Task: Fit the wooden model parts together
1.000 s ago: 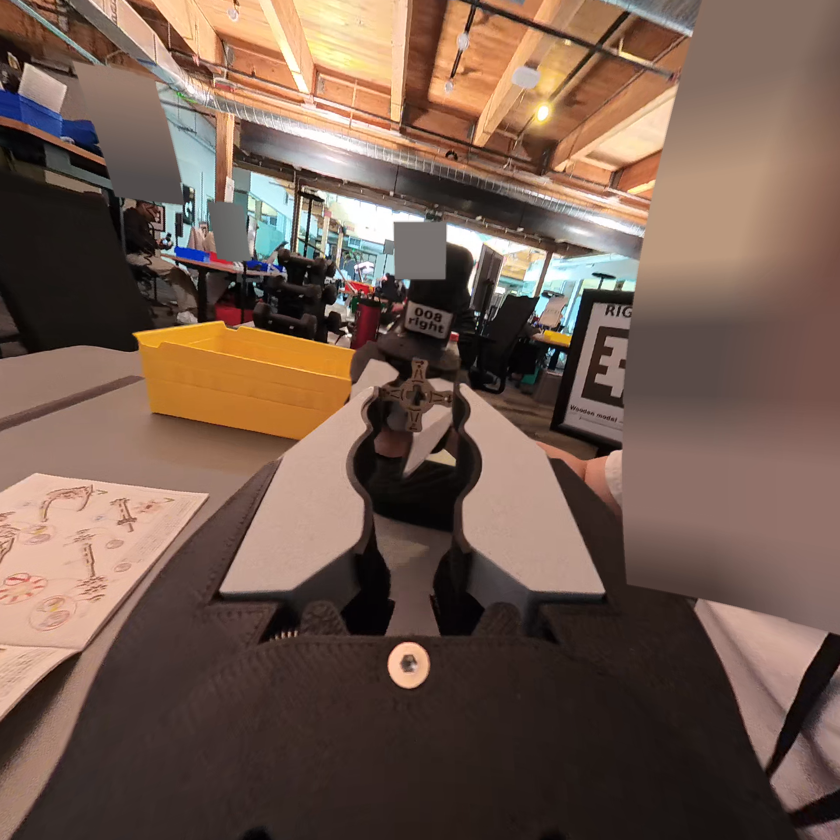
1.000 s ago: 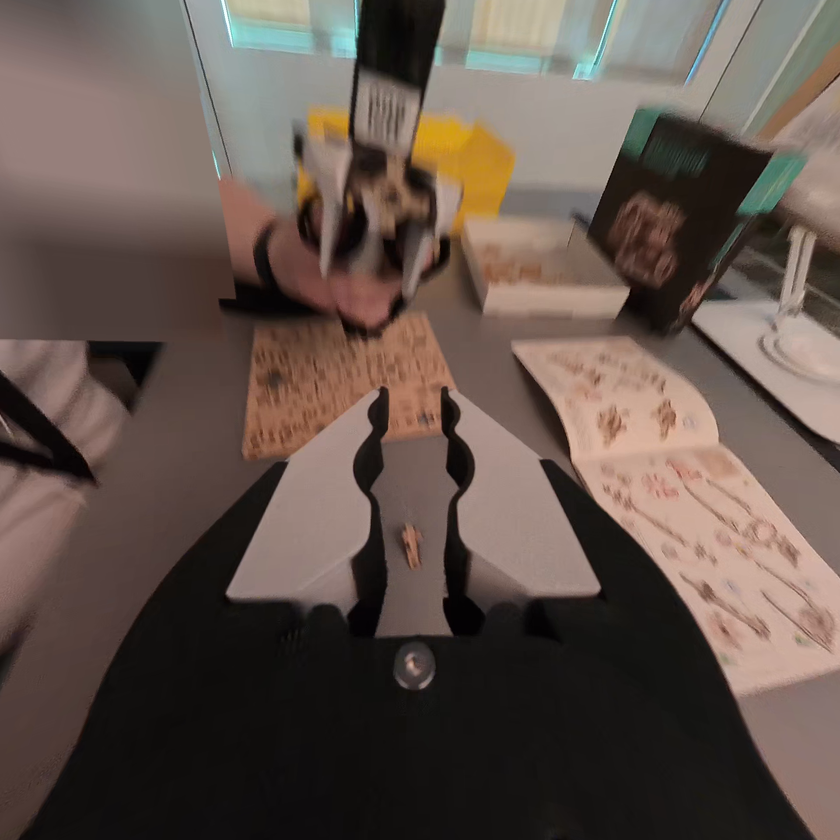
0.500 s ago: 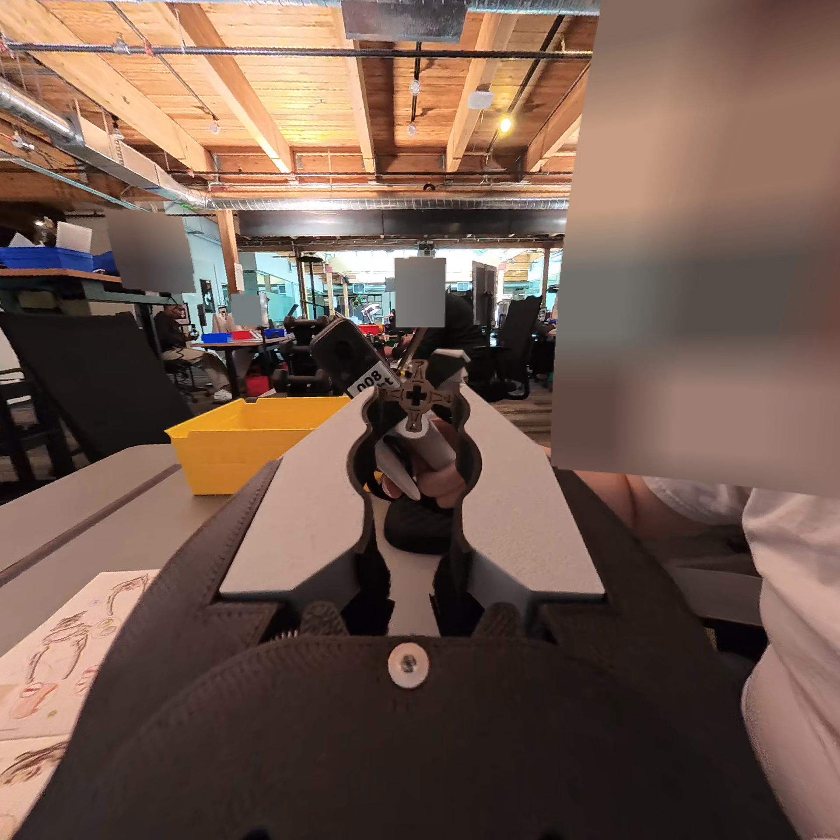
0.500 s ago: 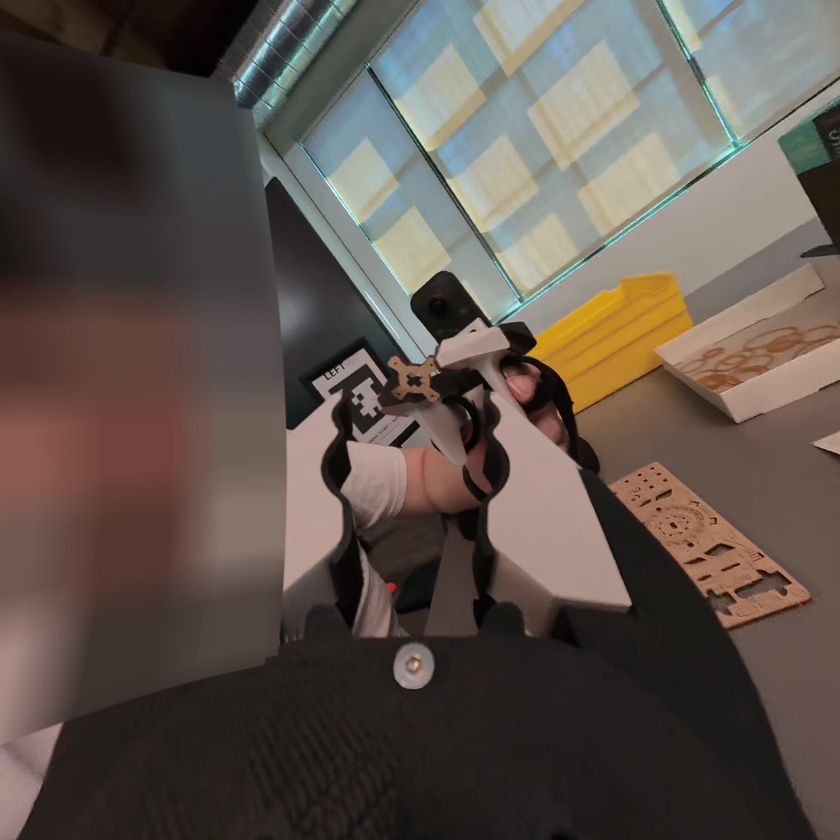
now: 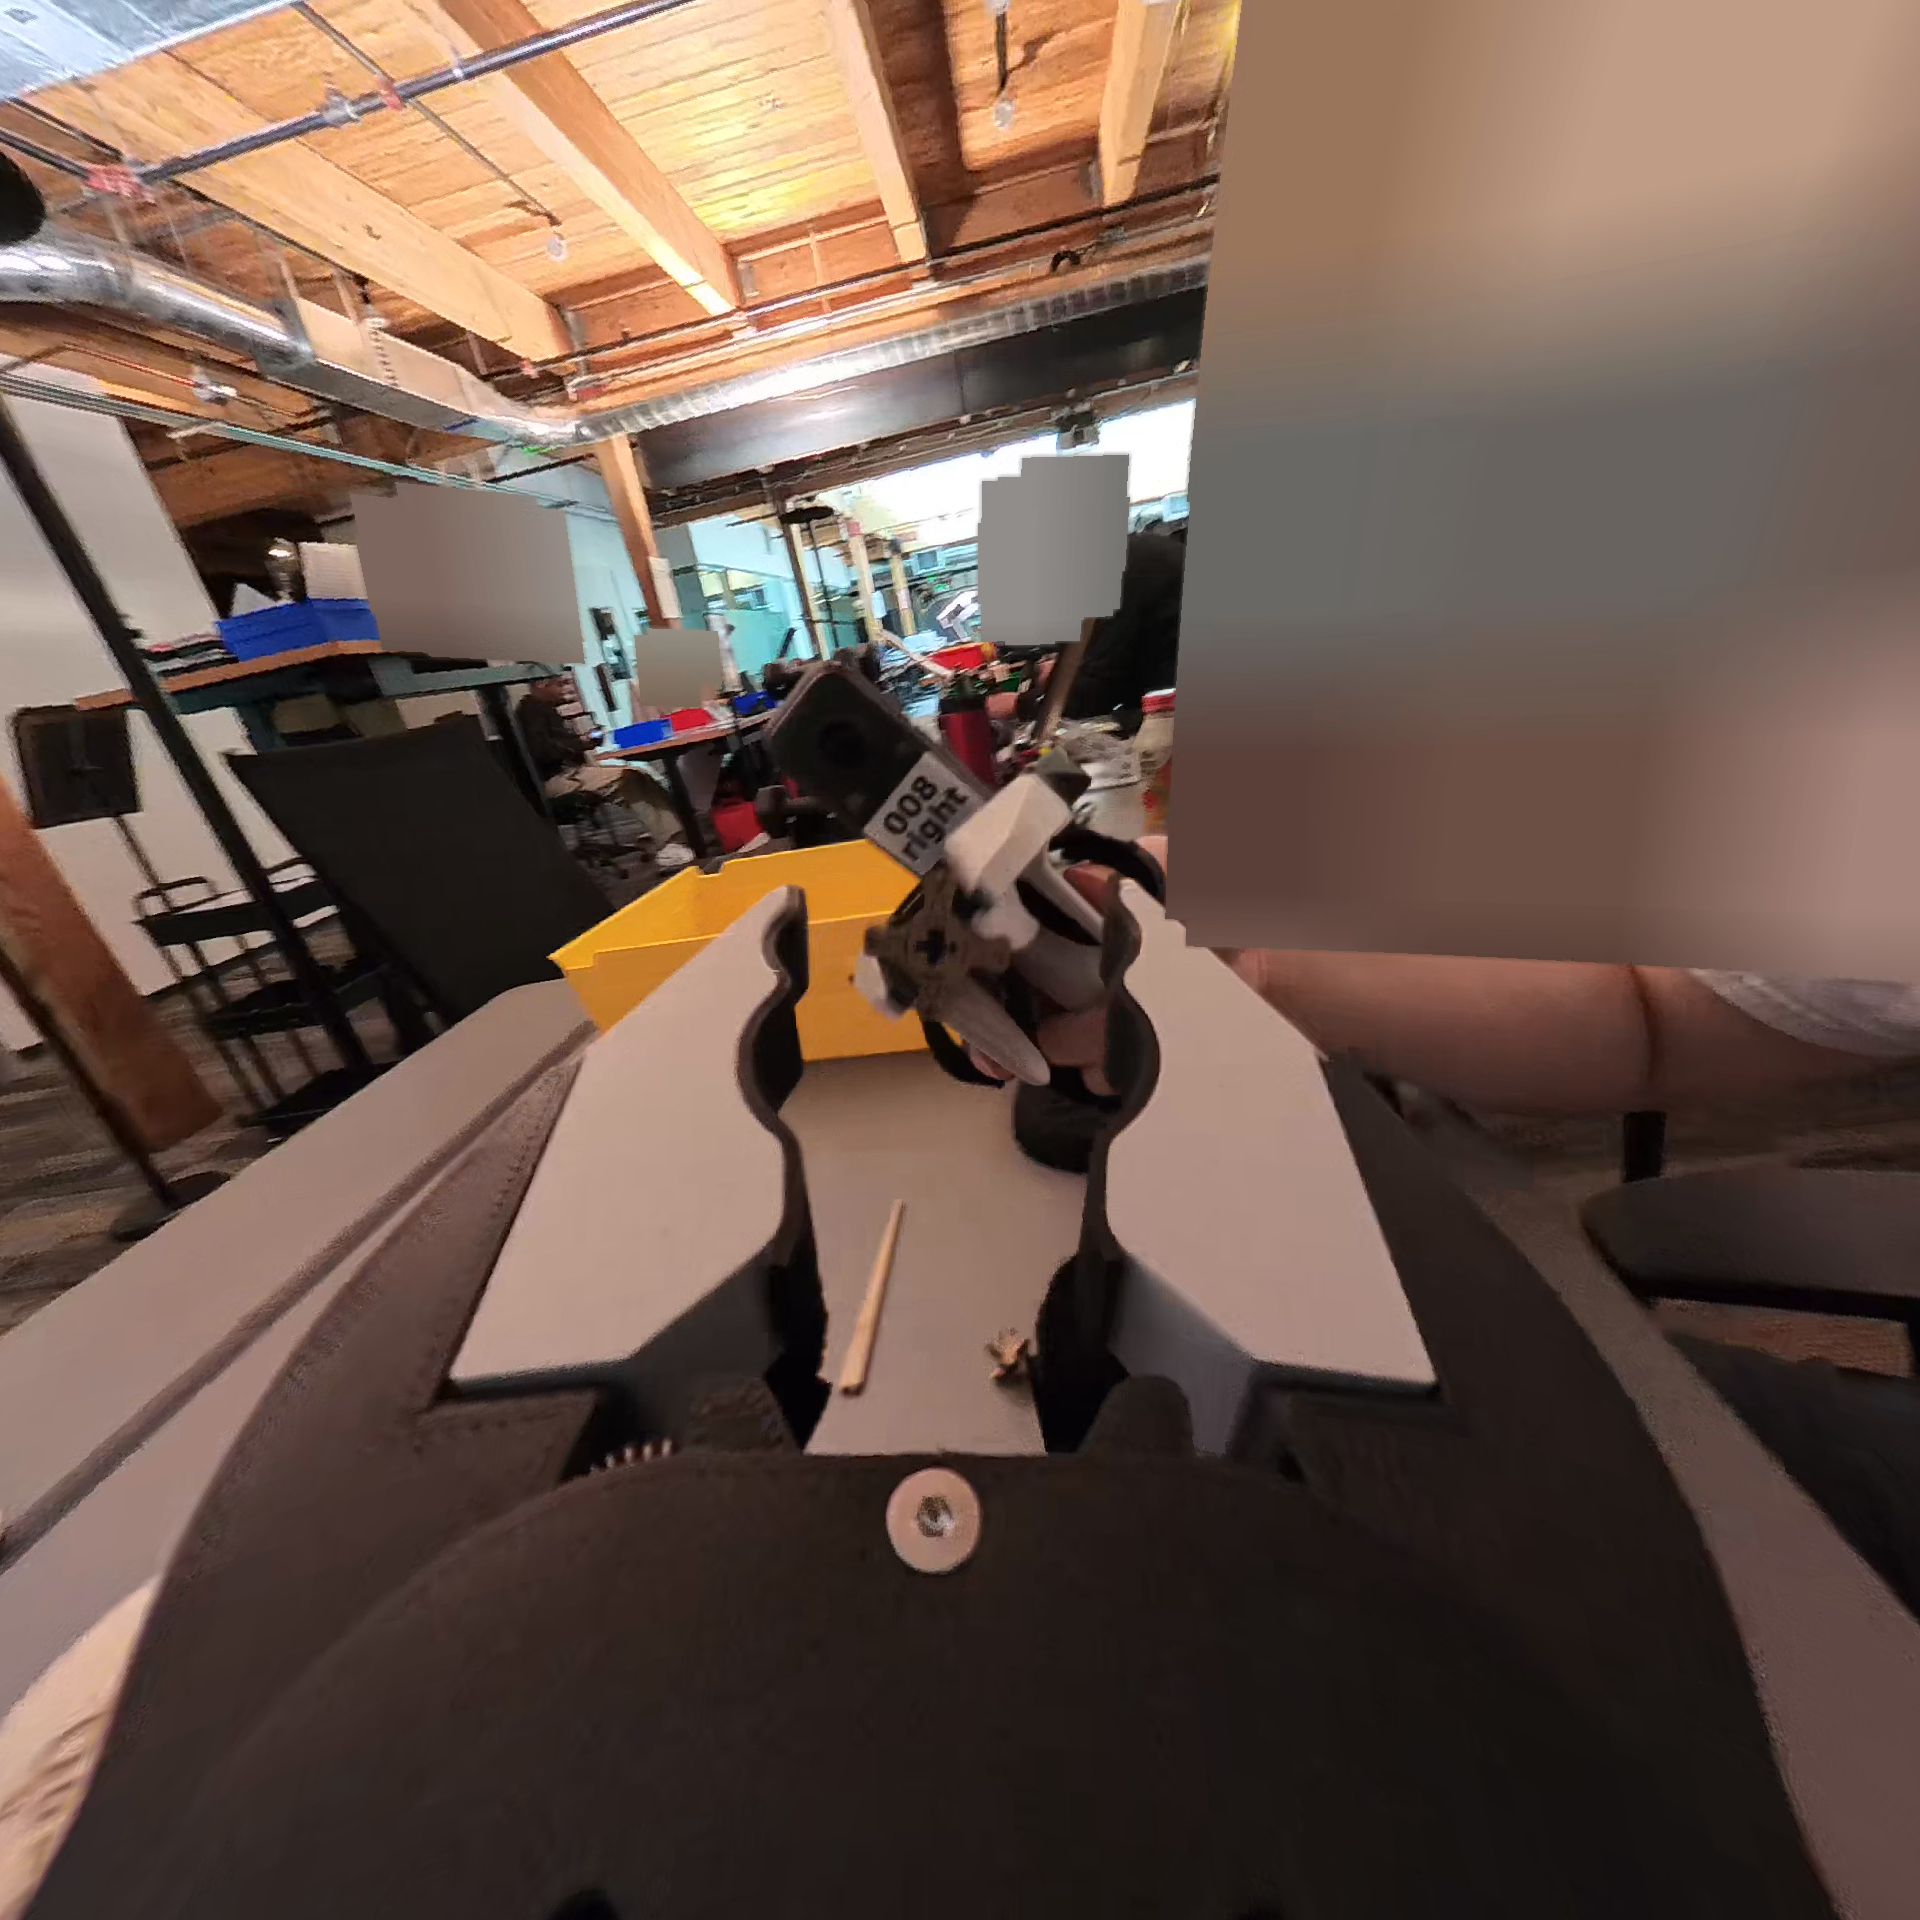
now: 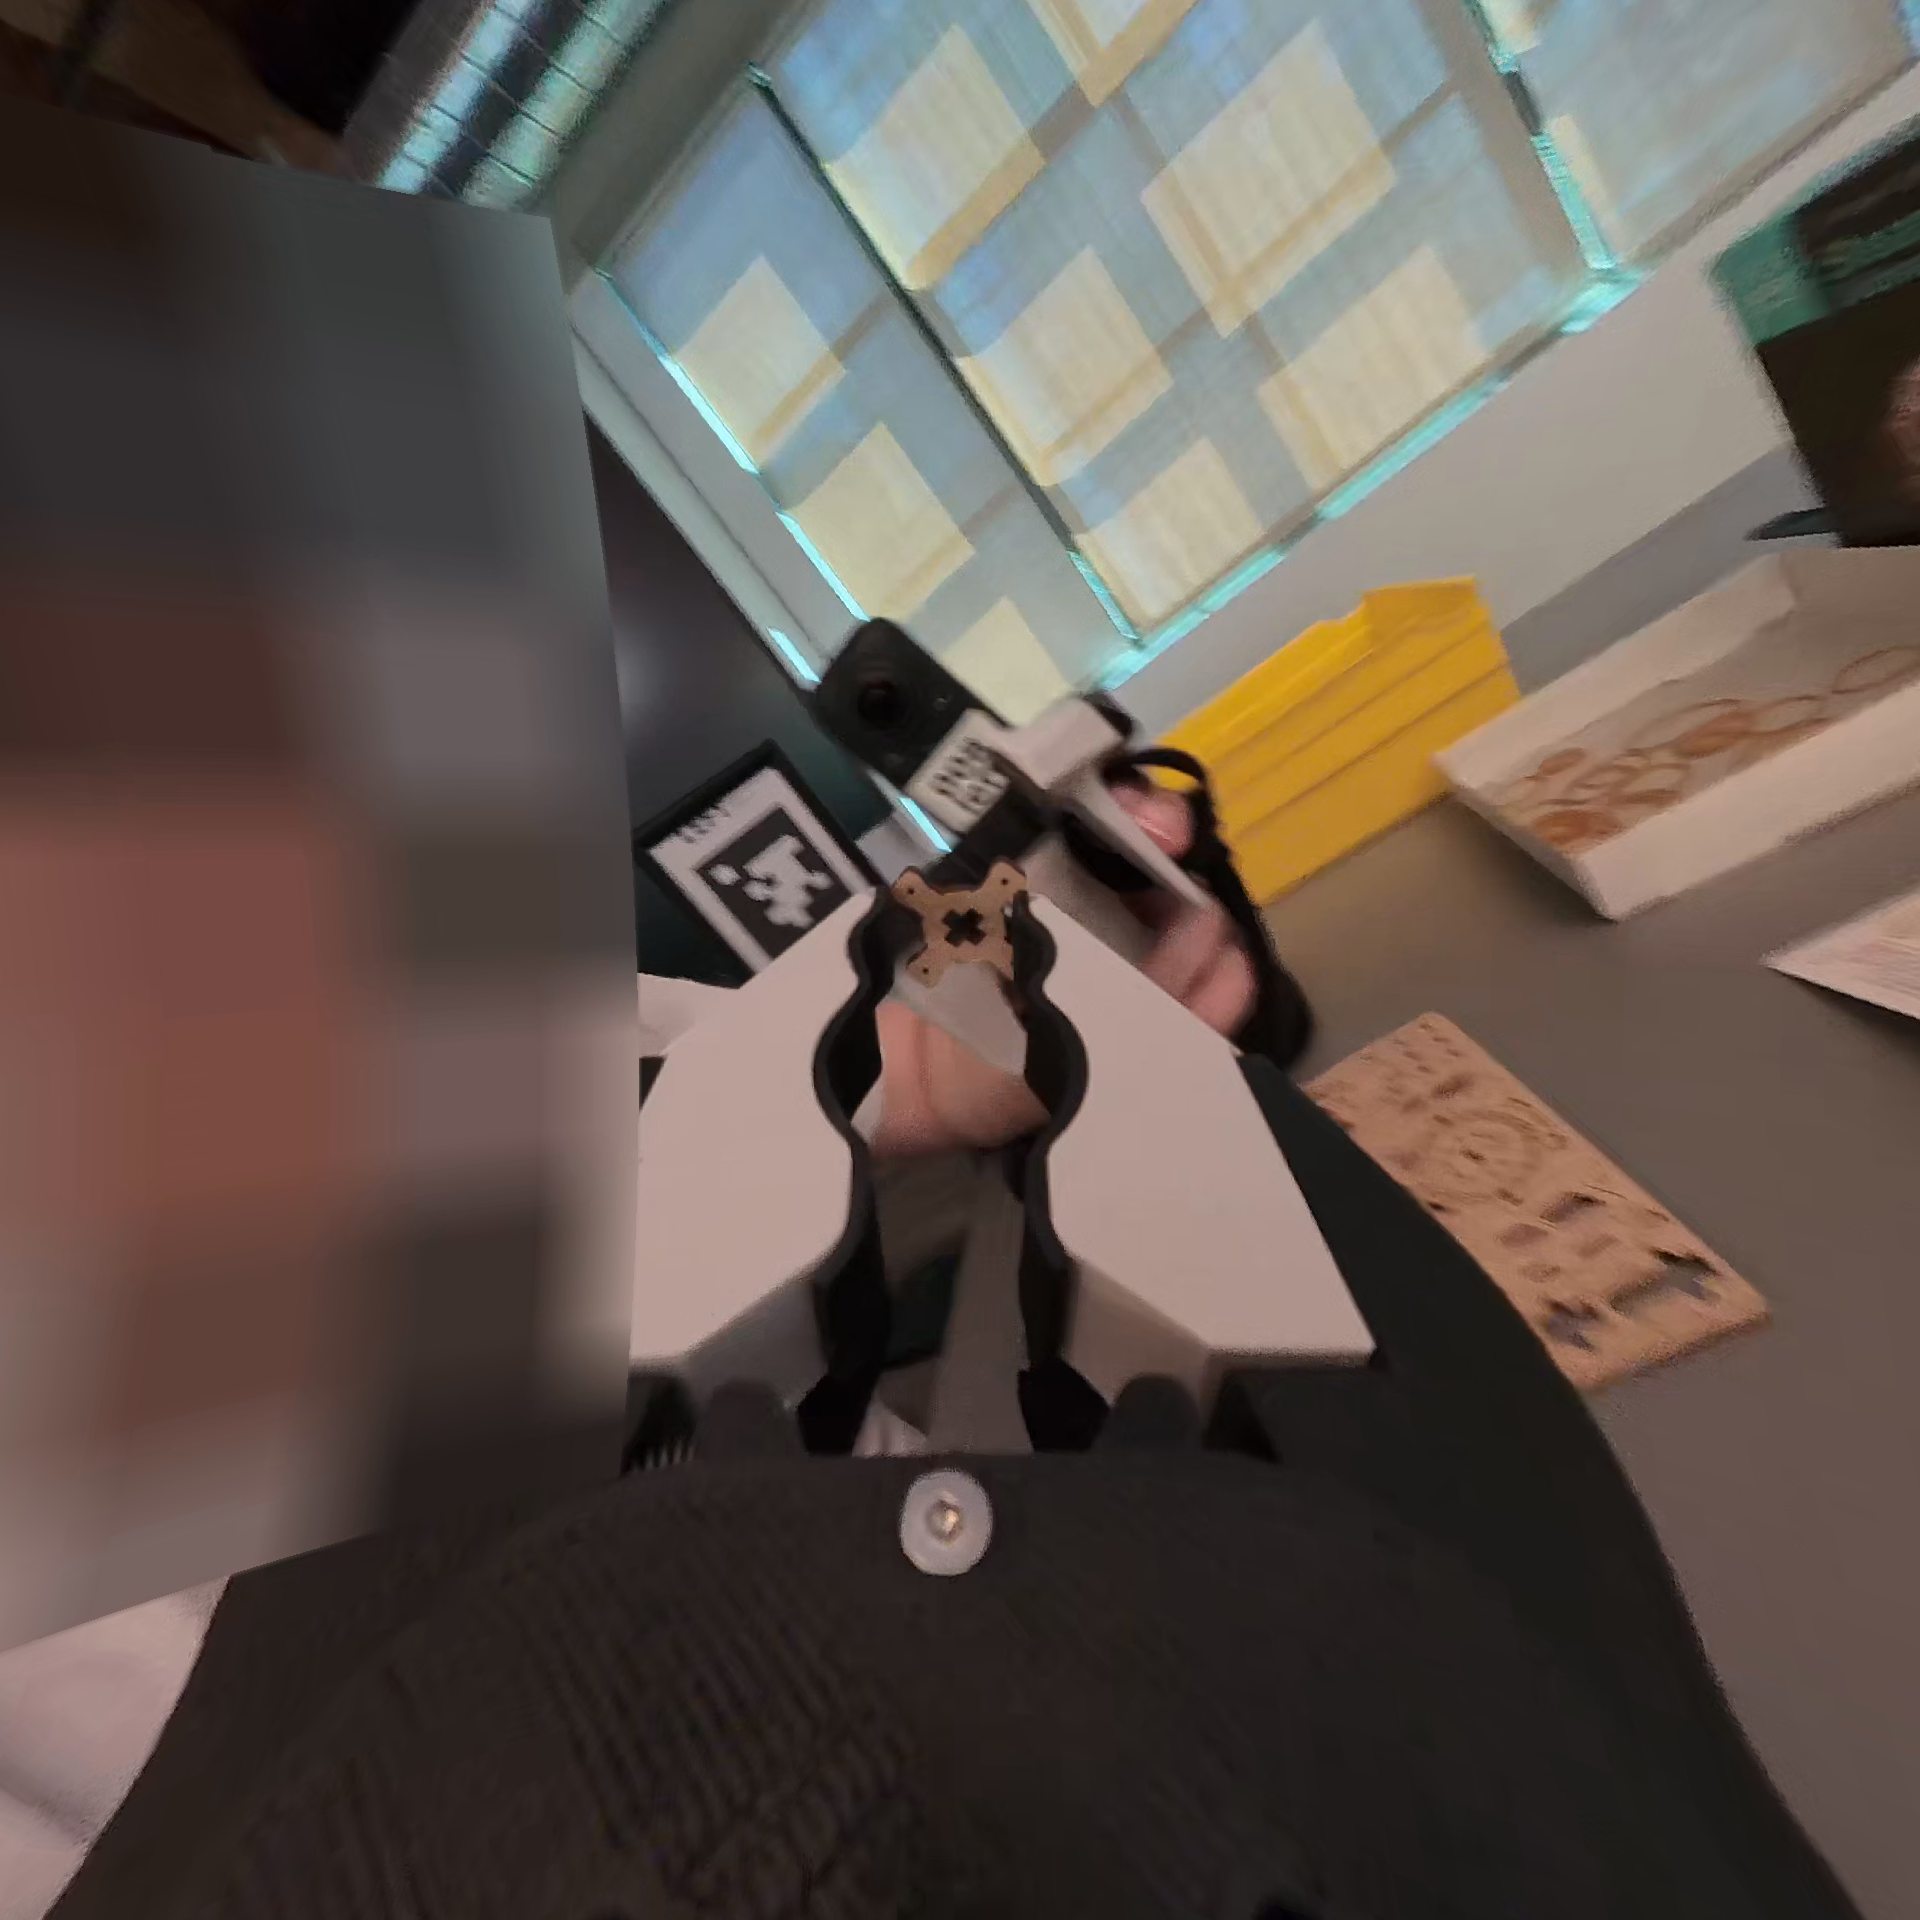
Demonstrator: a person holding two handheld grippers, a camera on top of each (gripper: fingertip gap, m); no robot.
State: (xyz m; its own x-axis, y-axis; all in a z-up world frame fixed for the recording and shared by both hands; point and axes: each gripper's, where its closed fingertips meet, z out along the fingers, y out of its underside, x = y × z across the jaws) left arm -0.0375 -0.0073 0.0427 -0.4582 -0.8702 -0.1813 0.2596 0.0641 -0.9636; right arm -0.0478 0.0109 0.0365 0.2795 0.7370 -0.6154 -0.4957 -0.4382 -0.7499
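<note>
A small cross-shaped wooden part (image 6: 956,928) sits pinched between the tips of my right gripper (image 6: 956,930), held up in the air. The left wrist view shows the same part (image 5: 928,940) in the right gripper (image 5: 935,956), just beyond my left fingertips. My left gripper (image 5: 958,914) is open and empty, low over the grey table (image 5: 935,1164). A thin wooden stick (image 5: 873,1299) and a tiny wooden piece (image 5: 1008,1356) lie on the table between its fingers. One left finger (image 6: 1117,831) shows behind the part in the right wrist view.
A yellow bin (image 5: 717,925) stands on the table beyond the grippers. A punched wooden sheet (image 6: 1538,1226), a white tray of wooden sheets (image 6: 1683,769) and an instruction page (image 6: 1860,966) lie to the right. A person's forearm (image 5: 1455,1029) reaches in from the right.
The cross-shaped part has passed from my left gripper to my right one. The left gripper has opened and dropped toward the table. The right gripper has closed on the part.
</note>
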